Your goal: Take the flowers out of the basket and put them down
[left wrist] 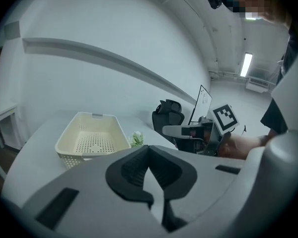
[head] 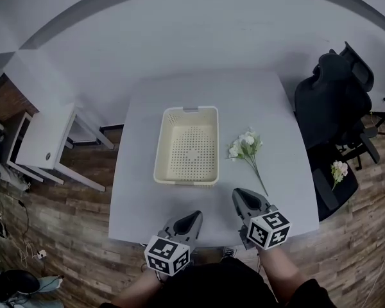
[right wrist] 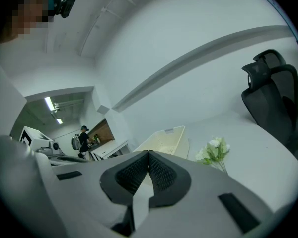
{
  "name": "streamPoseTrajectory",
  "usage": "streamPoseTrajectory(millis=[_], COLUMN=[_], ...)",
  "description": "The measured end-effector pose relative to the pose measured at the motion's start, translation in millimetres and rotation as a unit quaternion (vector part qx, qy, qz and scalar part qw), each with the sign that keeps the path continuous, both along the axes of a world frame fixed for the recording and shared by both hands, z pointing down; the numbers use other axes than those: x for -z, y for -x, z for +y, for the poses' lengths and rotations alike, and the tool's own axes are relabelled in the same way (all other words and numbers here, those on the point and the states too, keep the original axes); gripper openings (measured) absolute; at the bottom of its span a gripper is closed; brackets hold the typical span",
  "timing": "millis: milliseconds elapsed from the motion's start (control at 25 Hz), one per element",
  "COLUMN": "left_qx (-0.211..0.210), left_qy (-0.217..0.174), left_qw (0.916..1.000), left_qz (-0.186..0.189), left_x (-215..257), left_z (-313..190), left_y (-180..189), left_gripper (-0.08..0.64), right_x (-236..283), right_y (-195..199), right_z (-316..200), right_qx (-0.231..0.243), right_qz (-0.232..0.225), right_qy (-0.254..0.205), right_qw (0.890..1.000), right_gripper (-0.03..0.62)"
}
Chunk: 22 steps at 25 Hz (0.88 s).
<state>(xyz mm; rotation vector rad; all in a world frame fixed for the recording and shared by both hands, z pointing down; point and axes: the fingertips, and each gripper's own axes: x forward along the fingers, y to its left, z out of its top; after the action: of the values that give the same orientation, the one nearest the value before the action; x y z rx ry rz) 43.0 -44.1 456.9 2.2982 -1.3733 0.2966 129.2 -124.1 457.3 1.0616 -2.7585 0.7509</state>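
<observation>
- The left gripper (head: pixel 194 215) has its jaws pressed together with nothing between them. Its own view shows the dark pads (left wrist: pixel 134 170) meeting at the tip.
- The right gripper (head: pixel 240 194) is closed the same way and also empty, its ribbed pads (right wrist: pixel 161 172) touching along the middle line.
- Both grippers hang over the near edge of the table (head: pixel 244 101), side by side and apart. The right one sits a little further in, and each carries its marker cube (head: pixel 268 228) at the back.
- The flowers (head: pixel 246 147) lie flat on the table just right of the basket (head: pixel 159 153) — out of it, close to its right wall but not touching. The white heads point away from the person, and the thin green stem runs back toward the right gripper without reaching it.
- The right gripper view shows the flowers (right wrist: pixel 214 150) ahead and to the right of the closed jaws, with the basket (right wrist: pixel 166 140) to their left.
- The basket is cream plastic with a perforated floor and is empty. It stands near the middle of the table, ahead of the left gripper.
- A black office chair (head: pixel 333 95) stands off the table's right side, and a second small bunch of flowers (head: pixel 338 170) lies on its seat.
- A small white side table (head: pixel 45 136) stands on the wooden floor to the left — well apart from the main table.
</observation>
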Motion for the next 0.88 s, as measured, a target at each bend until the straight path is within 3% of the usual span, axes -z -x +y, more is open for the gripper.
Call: streamPoseTrajectory(millis=[320, 880], left_qx=[-0.029, -0.073], left_qy=[0.007, 0.013], left_qw=[0.9992, 0.9965], left_qz=[0.025, 0.039], left_x=[-0.6, -7.6], left_z=[35.4, 90.6], left_y=[44.6, 84.8], left_gripper=[0.006, 0.006], right_x=[-1.1, -19.1], right_y=[59.8, 103.4], right_z=[71.2, 159.6], right_qx=[-0.004, -0.043], right_qz=[0.004, 0.013], right_qy=[0.021, 0.042], right_qw=[1.000, 0.998], right_gripper=[0.023, 0.023])
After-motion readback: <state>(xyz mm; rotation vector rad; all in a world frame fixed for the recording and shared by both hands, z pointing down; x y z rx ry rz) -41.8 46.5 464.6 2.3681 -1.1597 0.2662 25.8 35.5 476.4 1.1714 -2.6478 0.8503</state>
